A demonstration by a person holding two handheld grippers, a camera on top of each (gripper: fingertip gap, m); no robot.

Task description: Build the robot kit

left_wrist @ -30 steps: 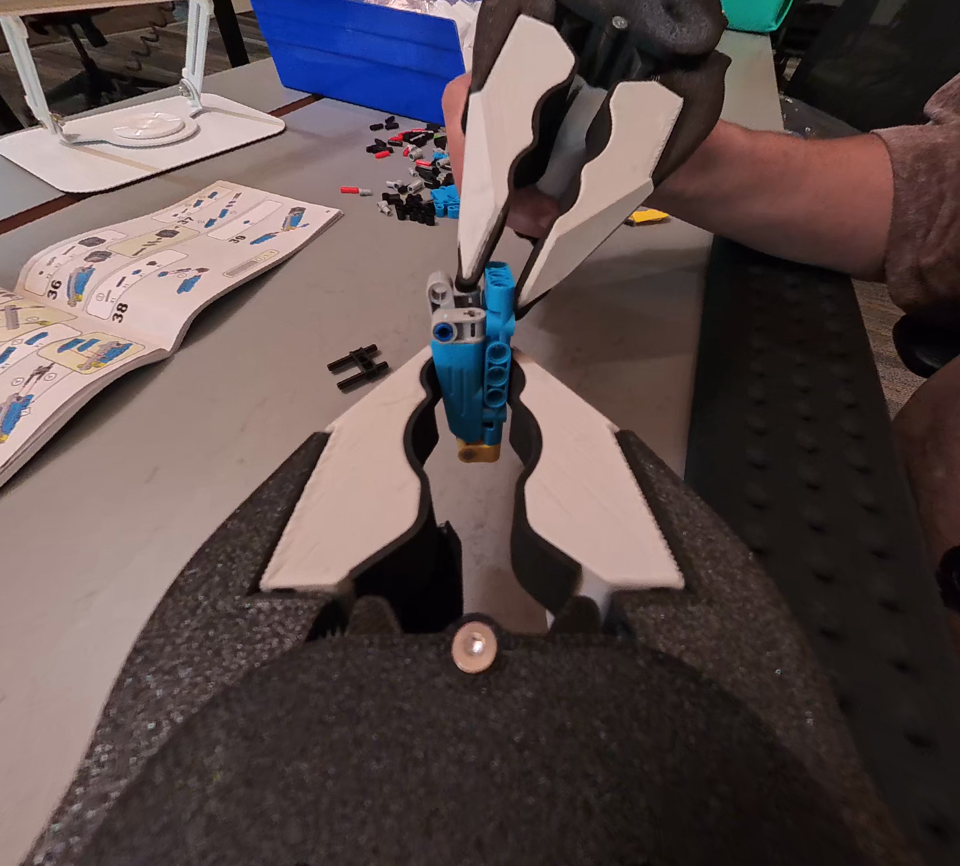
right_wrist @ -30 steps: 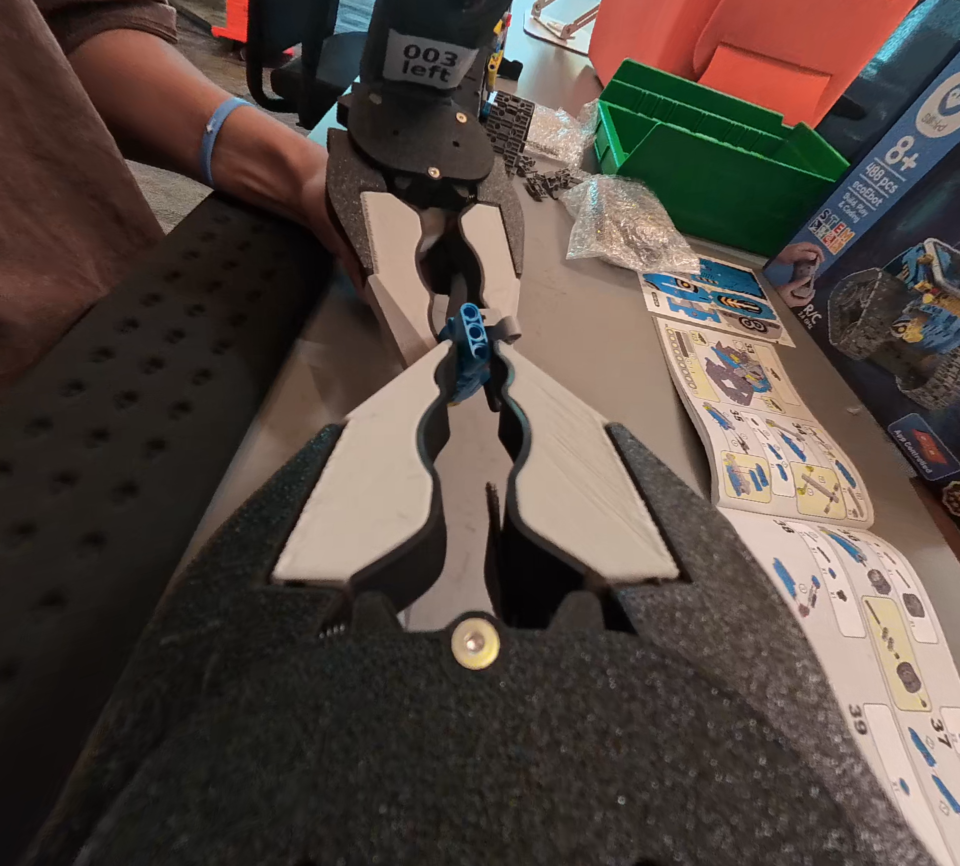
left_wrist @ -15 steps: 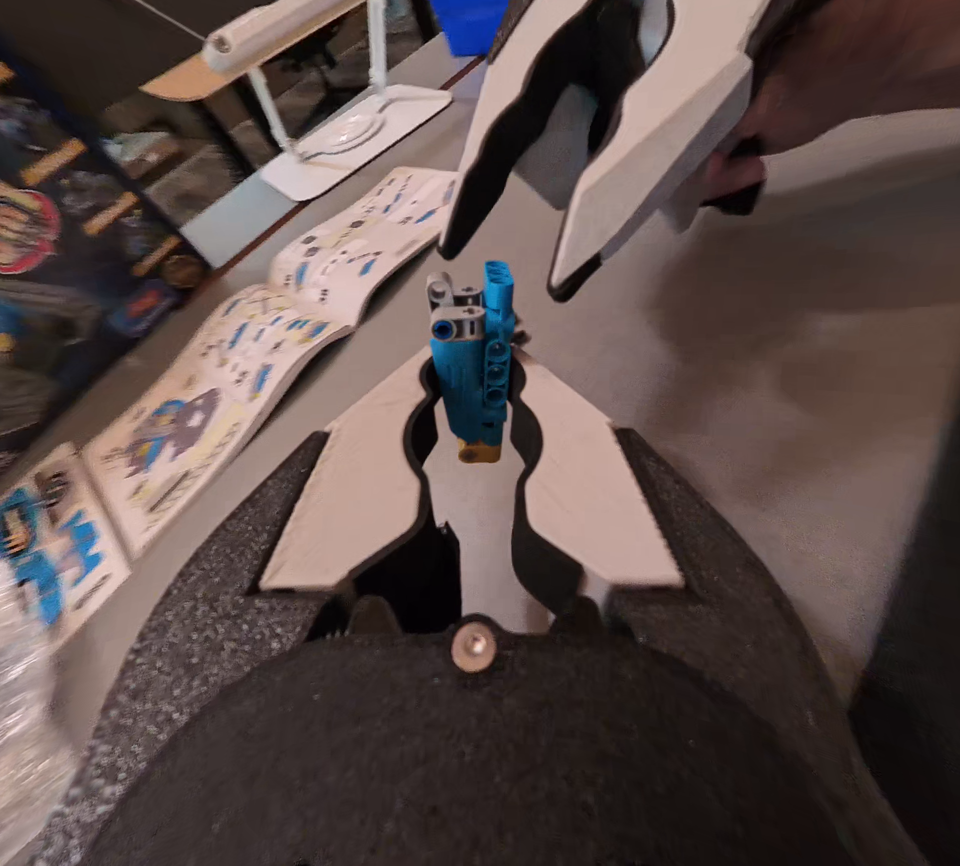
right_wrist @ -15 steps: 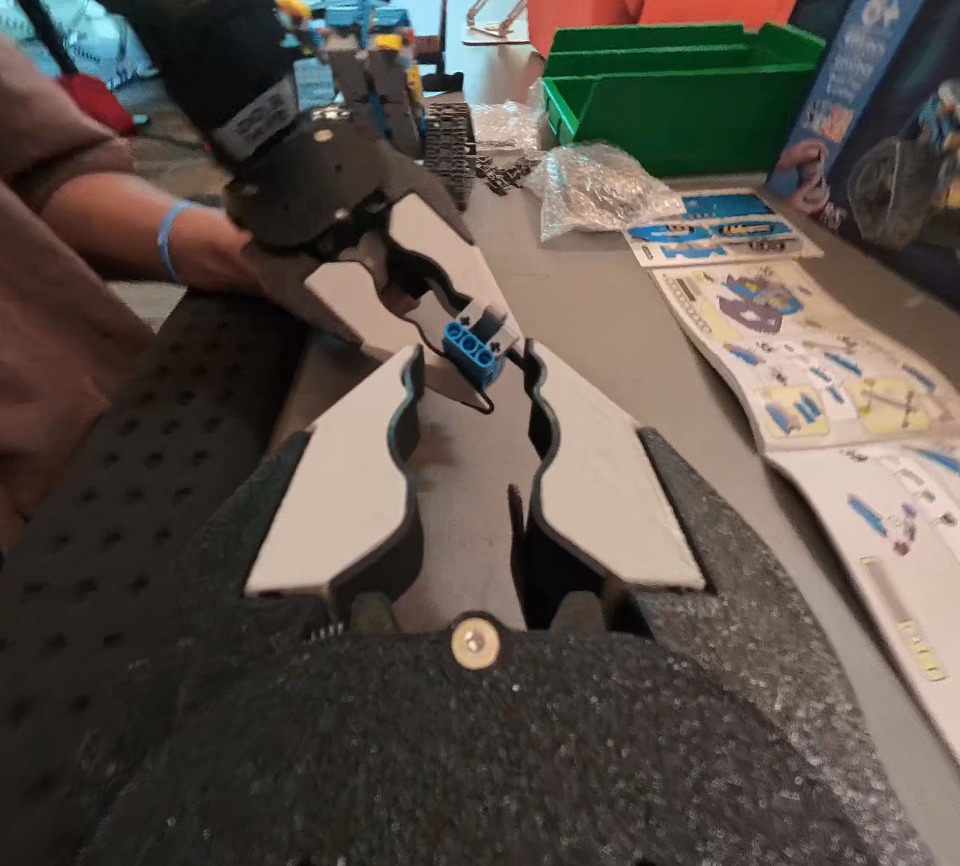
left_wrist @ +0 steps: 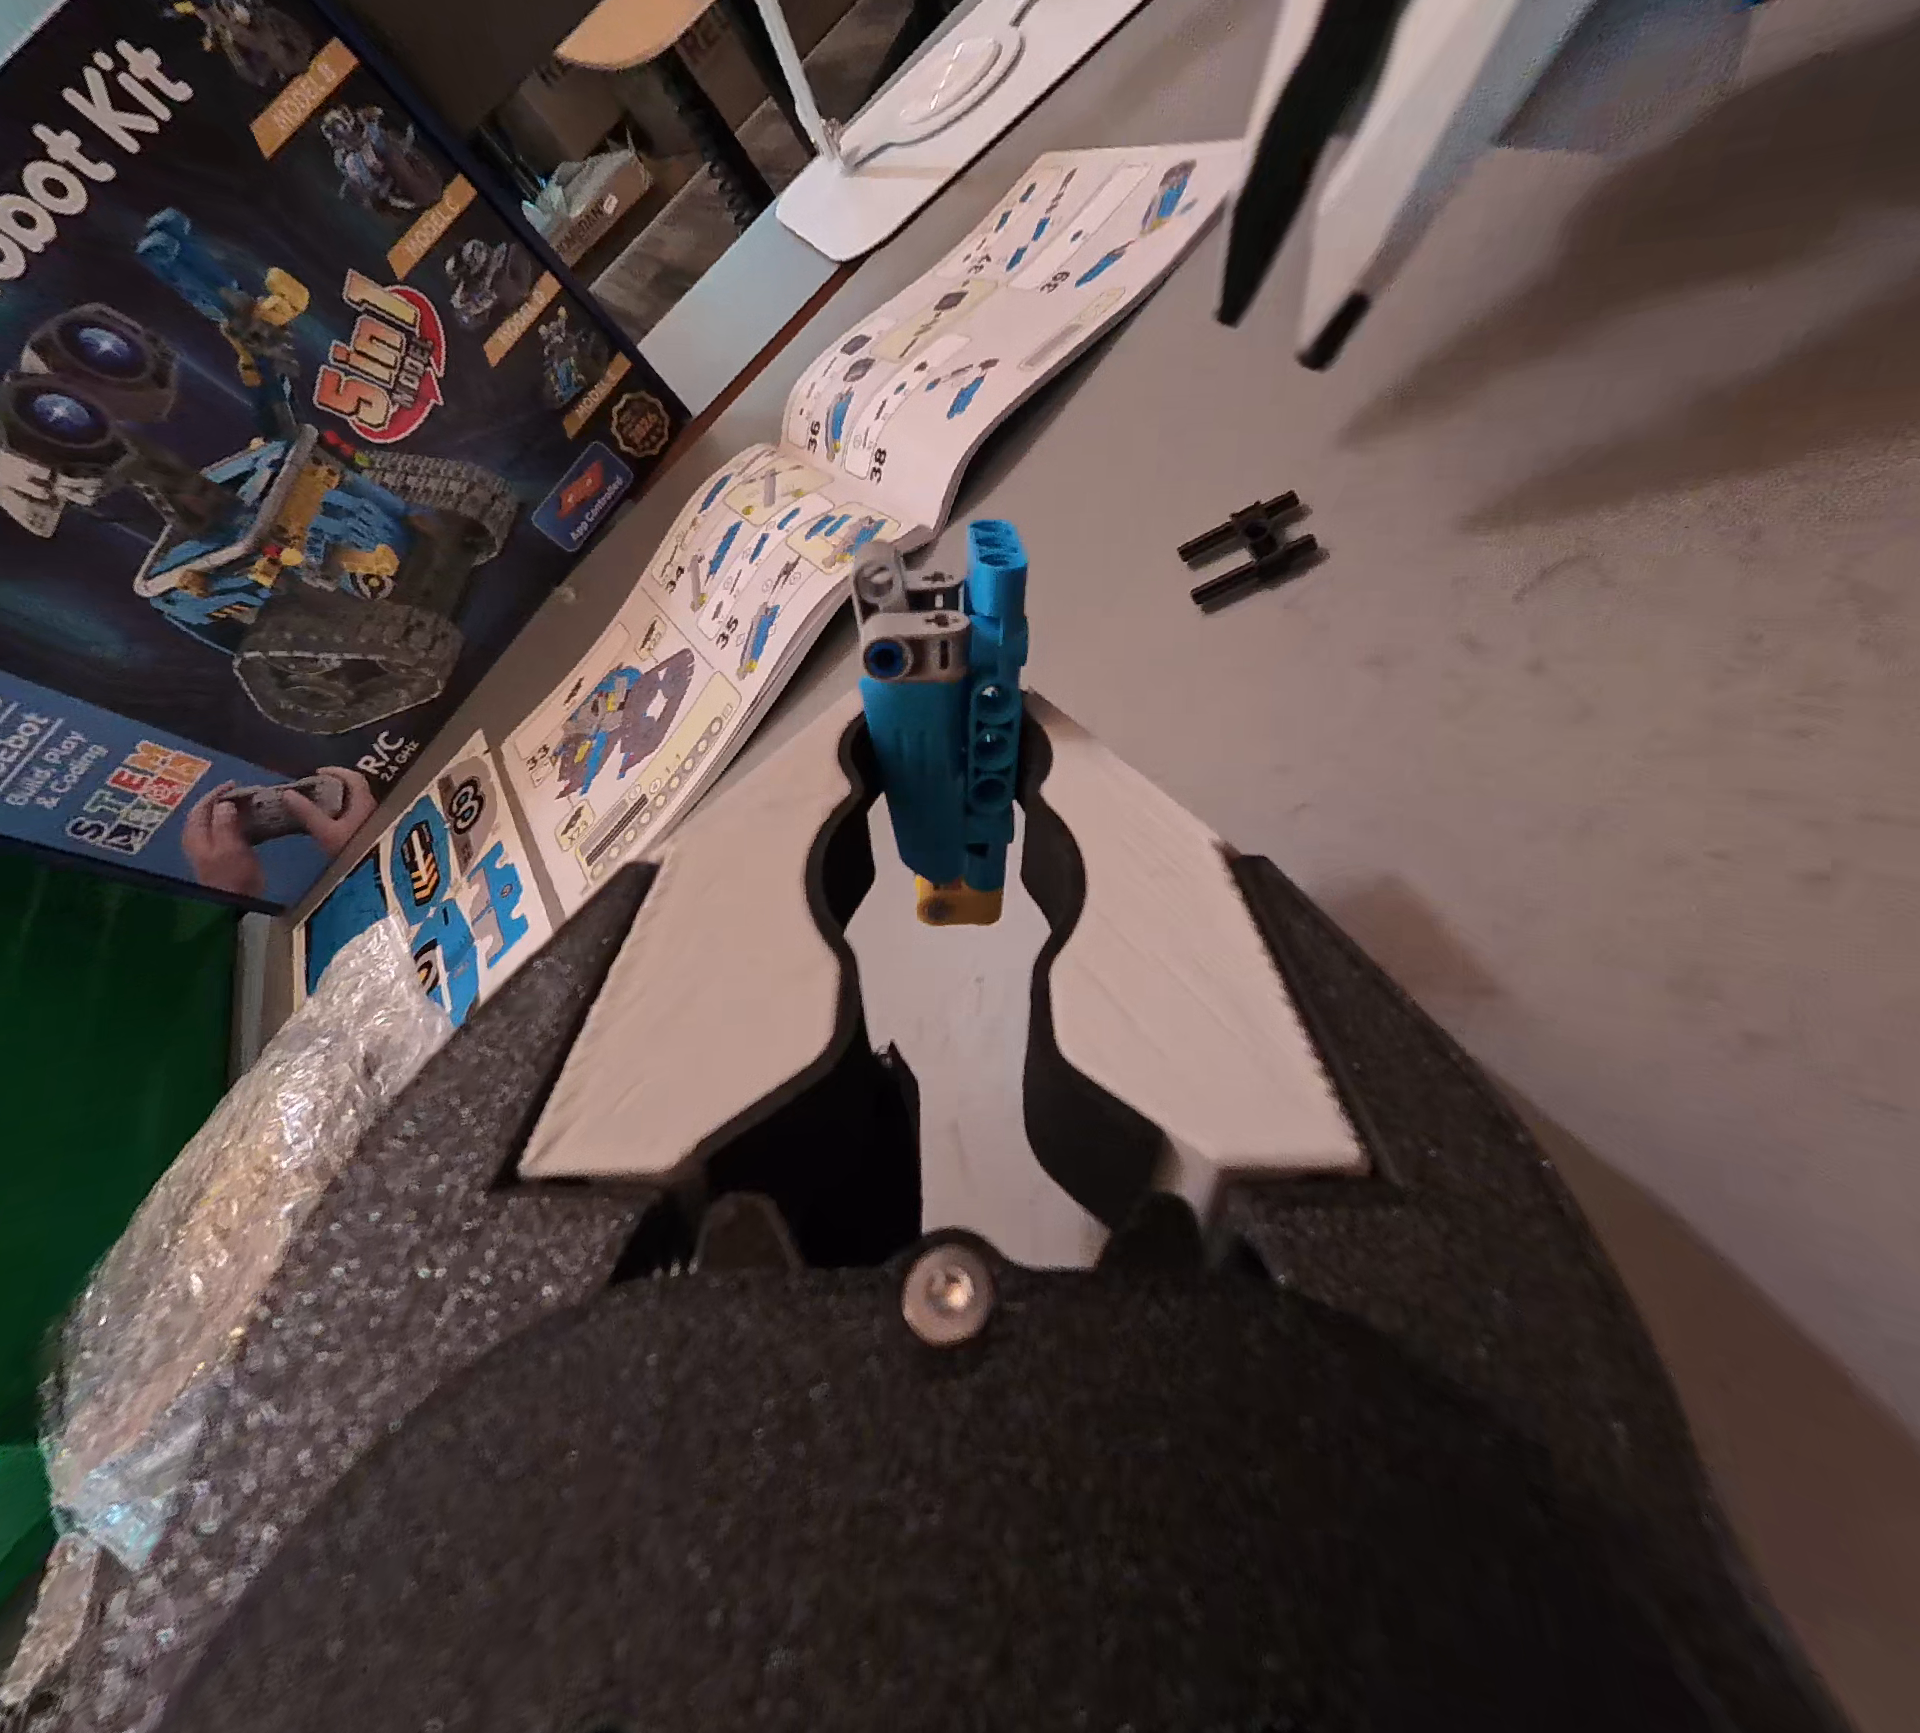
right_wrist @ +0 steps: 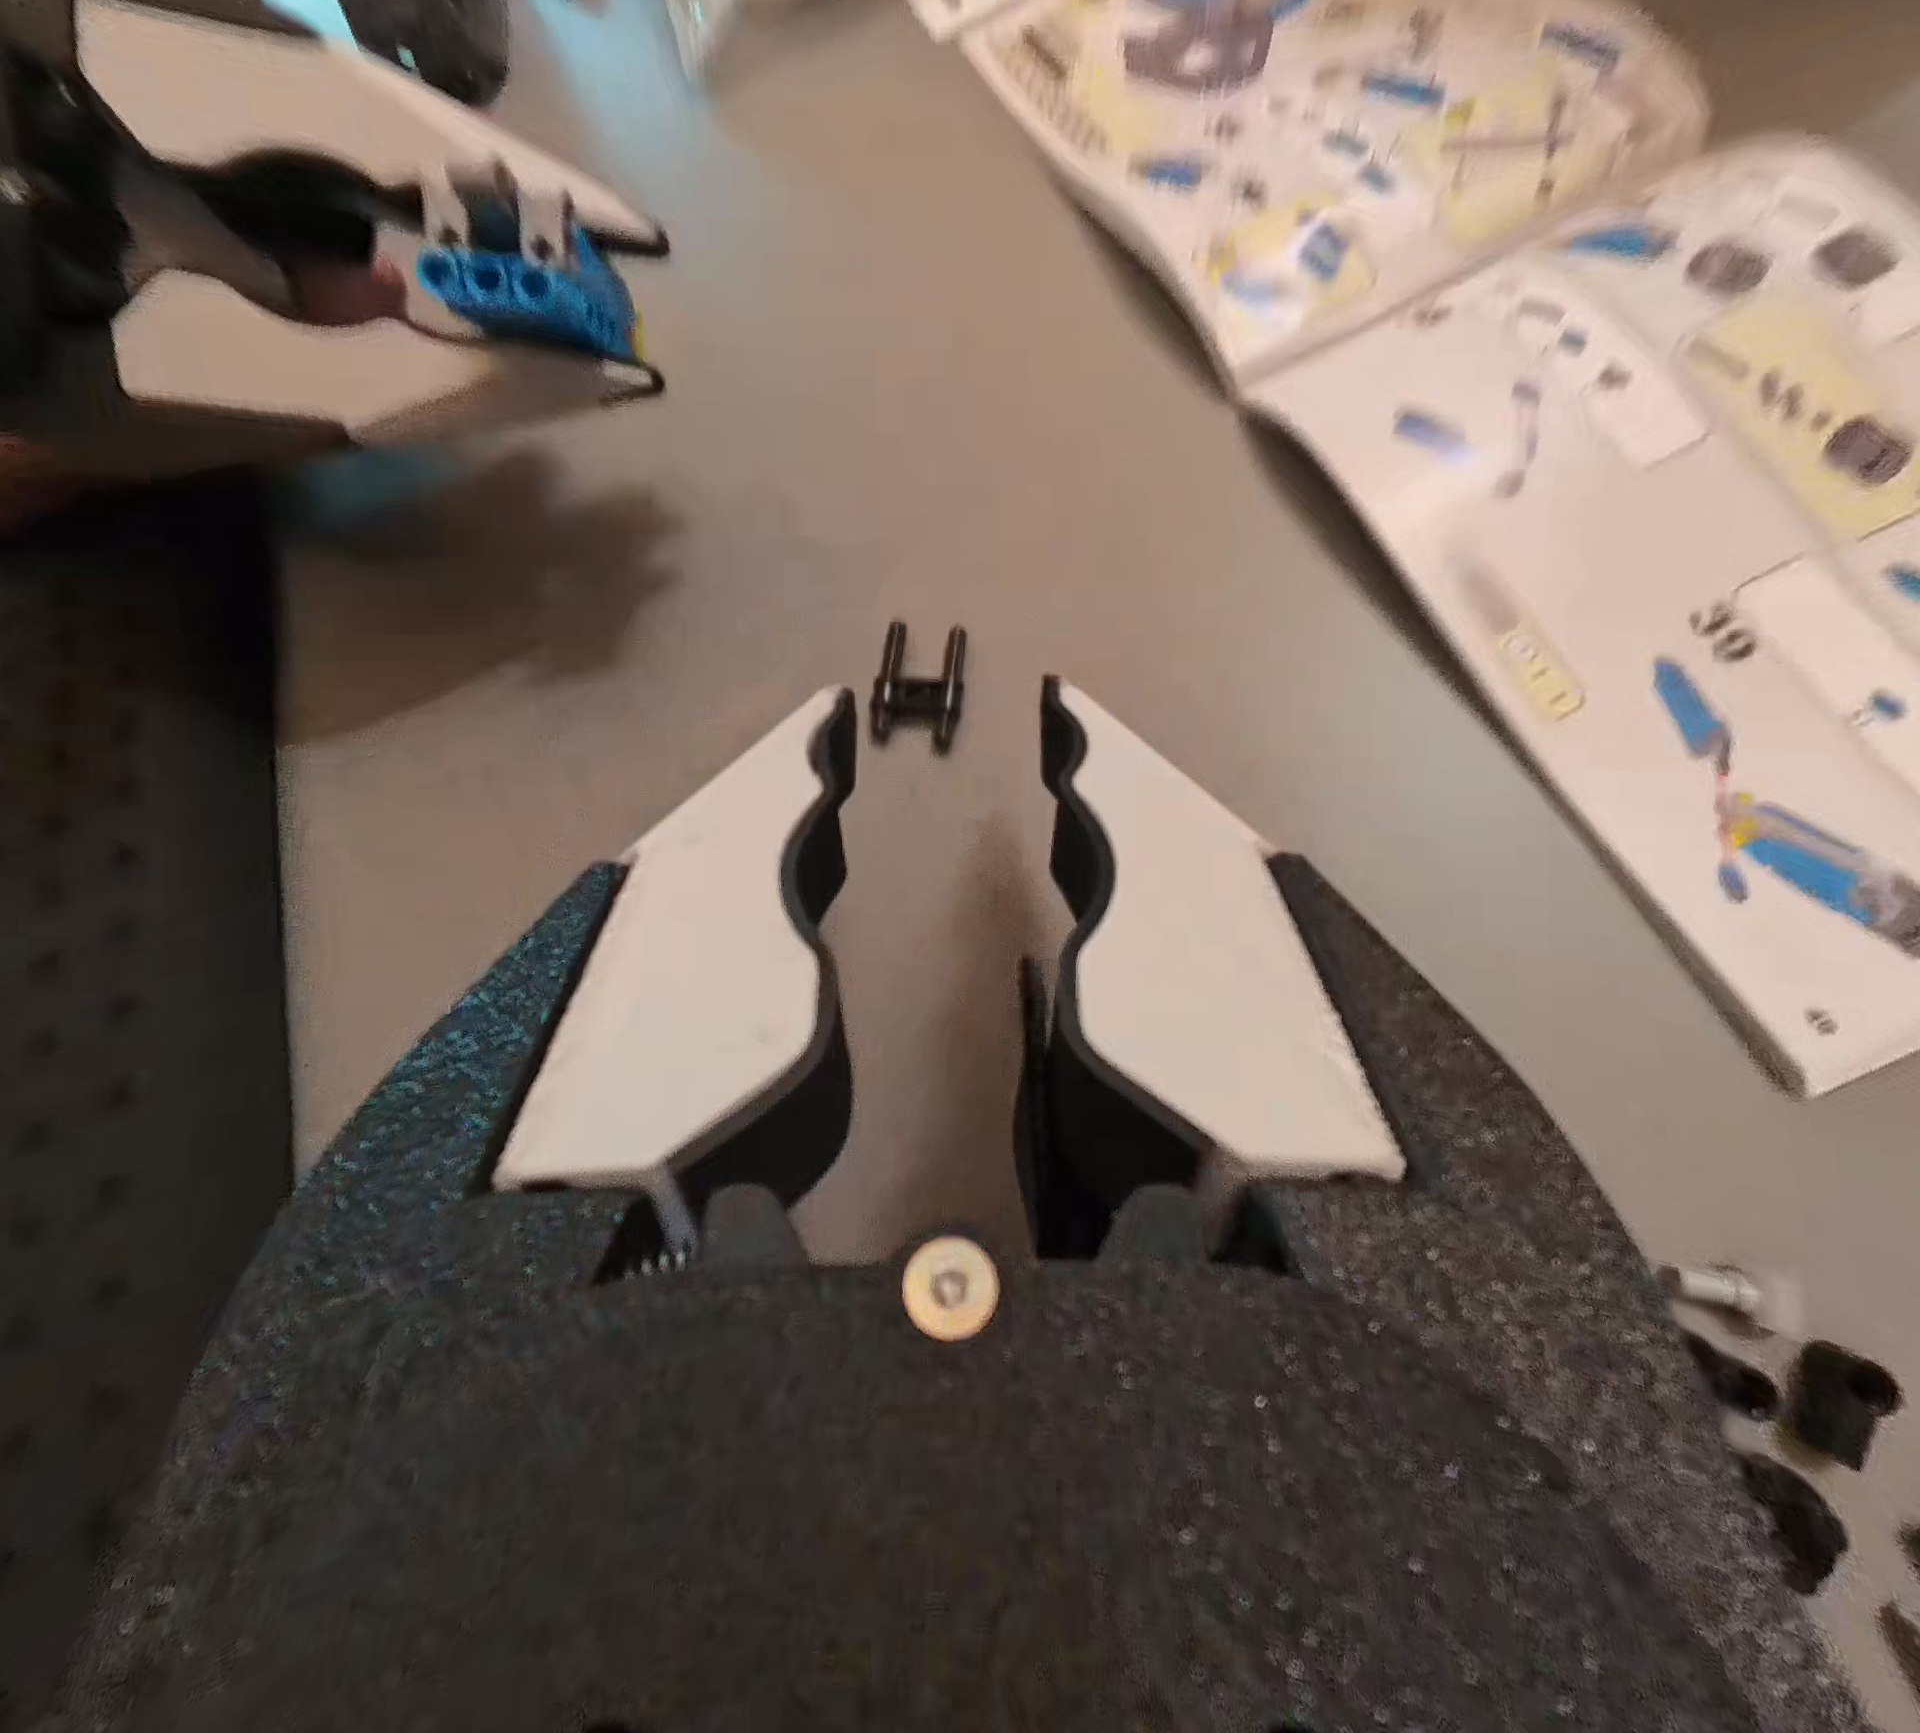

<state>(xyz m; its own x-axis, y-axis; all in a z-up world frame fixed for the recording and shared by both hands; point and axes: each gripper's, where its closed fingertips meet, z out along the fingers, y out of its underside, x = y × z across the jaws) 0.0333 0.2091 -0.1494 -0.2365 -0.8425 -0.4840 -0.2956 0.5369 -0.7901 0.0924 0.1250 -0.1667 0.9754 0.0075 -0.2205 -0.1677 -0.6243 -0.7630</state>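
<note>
Here the left gripper [left_wrist: 940,738] pinched the blue block piece [left_wrist: 951,727] upright, clear of the table [left_wrist: 1558,748]; right gripper [right_wrist: 945,707] gaped empty, just short of the black connector [right_wrist: 920,686].

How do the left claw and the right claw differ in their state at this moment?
The left claw is shut on a blue brick assembly; the right claw is open and holds nothing. The left claw holds its load above the grey table, beside the open instruction booklet; the right claw points down at a small black connector piece that lies on the table just ahead of its tips. Both have white fingers in black foam bodies.
</note>
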